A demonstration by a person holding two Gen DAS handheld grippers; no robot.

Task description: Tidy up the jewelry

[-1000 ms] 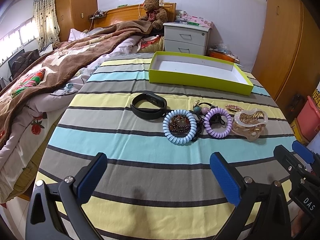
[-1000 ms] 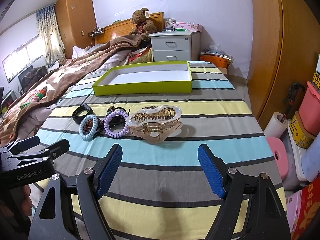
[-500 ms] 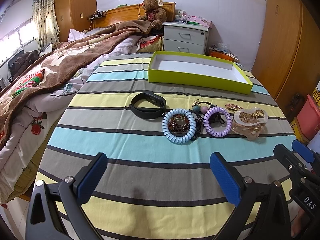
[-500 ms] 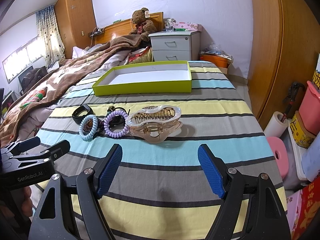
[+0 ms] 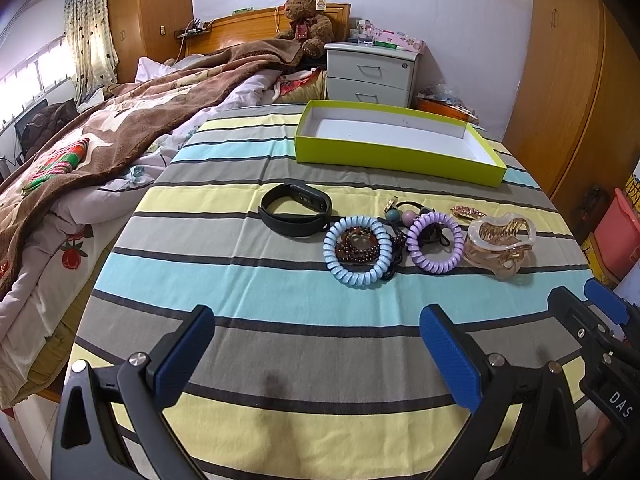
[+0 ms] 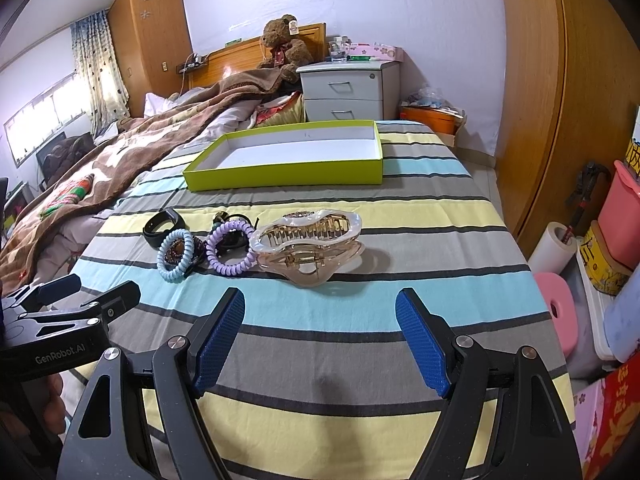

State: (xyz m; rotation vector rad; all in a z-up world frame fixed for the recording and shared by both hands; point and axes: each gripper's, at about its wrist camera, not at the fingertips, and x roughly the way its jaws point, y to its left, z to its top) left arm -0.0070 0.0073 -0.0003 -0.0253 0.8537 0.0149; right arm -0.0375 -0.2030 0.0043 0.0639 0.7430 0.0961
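**Jewelry in a row on the striped table, both hand-held grippers released**

A cluster of accessories lies across the middle of the table [image 5: 248, 280], which is covered with a cloth striped in blue, grey and yellow. At the left end sits a black wristband [image 5: 296, 214]. Just beside it is a pale blue coil hair tie [image 5: 358, 257] with a dark red bead bracelet [image 5: 357, 243] lying inside its ring. Next comes a lilac coil hair tie [image 5: 435, 242], then a translucent beige claw clip [image 5: 500, 244] with gold teeth at the right end. Behind the row, apart from it, a lime-green tray [image 5: 396, 160] with a white floor stands with nothing in it.

The left hand-held gripper [image 5: 318, 354] hovers over the near edge of the table, its blue-padded jaws spread wide with nothing between them. The right hand-held gripper [image 6: 320, 336] is likewise spread and holds nothing, pointed toward the claw clip.

The left wrist view alone shows two small bead bobbles [image 5: 401, 216] and a little glittering barrette [image 5: 468, 212] behind the coils. The right wrist view shows the claw clip's spring hinge, plus a paper roll [image 6: 554, 246] and a pink bin [image 6: 622, 220] beside the table.
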